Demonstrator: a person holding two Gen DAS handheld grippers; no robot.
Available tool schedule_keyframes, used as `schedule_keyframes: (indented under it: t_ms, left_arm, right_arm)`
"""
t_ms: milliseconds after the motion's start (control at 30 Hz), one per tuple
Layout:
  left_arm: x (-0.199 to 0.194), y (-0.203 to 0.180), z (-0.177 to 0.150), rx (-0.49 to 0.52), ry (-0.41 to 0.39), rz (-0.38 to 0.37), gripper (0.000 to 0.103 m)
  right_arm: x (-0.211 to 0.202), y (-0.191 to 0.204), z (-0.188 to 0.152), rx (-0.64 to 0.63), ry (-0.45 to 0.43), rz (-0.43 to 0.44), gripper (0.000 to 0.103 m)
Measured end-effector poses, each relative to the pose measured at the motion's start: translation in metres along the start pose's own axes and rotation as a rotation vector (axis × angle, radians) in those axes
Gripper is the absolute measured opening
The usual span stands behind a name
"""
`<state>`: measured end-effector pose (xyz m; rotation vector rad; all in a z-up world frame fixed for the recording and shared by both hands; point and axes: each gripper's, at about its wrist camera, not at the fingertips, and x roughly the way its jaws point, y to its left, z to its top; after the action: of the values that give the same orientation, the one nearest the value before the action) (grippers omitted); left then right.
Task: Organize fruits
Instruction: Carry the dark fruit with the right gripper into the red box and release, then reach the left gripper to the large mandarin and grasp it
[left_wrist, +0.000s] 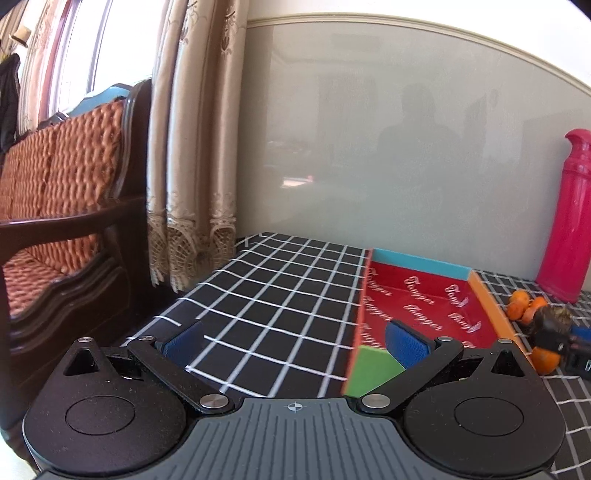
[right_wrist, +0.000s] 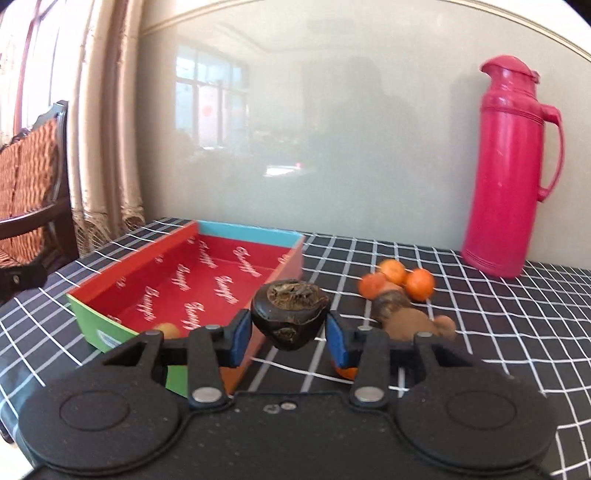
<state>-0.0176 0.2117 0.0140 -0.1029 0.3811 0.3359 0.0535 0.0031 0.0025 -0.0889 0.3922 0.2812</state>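
My right gripper (right_wrist: 290, 332) is shut on a dark brown round fruit (right_wrist: 290, 314) and holds it above the near right edge of the red tray (right_wrist: 207, 280). An orange fruit (right_wrist: 168, 329) lies in the tray's near end. Small oranges (right_wrist: 419, 282) and brown fruits (right_wrist: 410, 321) lie on the checked cloth right of the tray. My left gripper (left_wrist: 295, 341) is open and empty, low over the cloth at the tray's (left_wrist: 417, 291) near left corner. The right gripper with its dark fruit (left_wrist: 550, 321) shows at the left wrist view's right edge, by oranges (left_wrist: 521, 304).
A tall pink thermos (right_wrist: 509, 166) stands at the back right, against the grey wall panel; it also shows in the left wrist view (left_wrist: 570, 218). The table's left edge (left_wrist: 177, 299) drops off toward a wooden sofa (left_wrist: 62, 206) and curtains (left_wrist: 192, 147).
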Motion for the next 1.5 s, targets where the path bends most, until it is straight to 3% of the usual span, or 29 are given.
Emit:
schedule_keyframes:
  t_ms: [267, 433, 467, 533, 600, 767, 967, 1500]
  left_arm:
    - [0.005, 0.035, -0.005, -0.002, 0.038, 0.074, 0.103]
    - [0.007, 0.044, -0.006, -0.012, 0.052, 0.085, 0.103]
    - [0.008, 0.044, -0.006, -0.015, 0.051, 0.084, 0.103]
    - [0.007, 0.043, -0.005, -0.017, 0.046, 0.075, 0.103]
    - [0.007, 0.039, -0.005, -0.014, 0.043, 0.063, 0.103]
    - [0.005, 0.023, -0.003, -0.011, 0.028, 0.018, 0.103]
    - [0.002, -0.005, -0.003, 0.007, 0.009, -0.049, 0.103]
    - [-0.016, -0.117, -0.008, 0.111, -0.053, -0.226, 0.103]
  right_arm:
    - [0.020, 0.036, 0.002, -0.005, 0.011, 0.074, 0.042]
    - [0.025, 0.054, -0.003, -0.035, 0.019, 0.075, 0.046]
    - [0.023, 0.055, -0.002, -0.042, 0.010, 0.066, 0.049]
    - [0.015, 0.054, -0.002, -0.051, -0.040, 0.039, 0.077]
    - [0.007, 0.052, 0.000, -0.064, -0.085, 0.027, 0.080]
    - [-0.007, 0.023, 0.004, -0.033, -0.130, -0.053, 0.080]
    - [-0.017, -0.029, 0.005, 0.059, -0.114, -0.185, 0.085]
    - [-0.051, -0.114, -0.015, 0.138, -0.078, -0.342, 0.085]
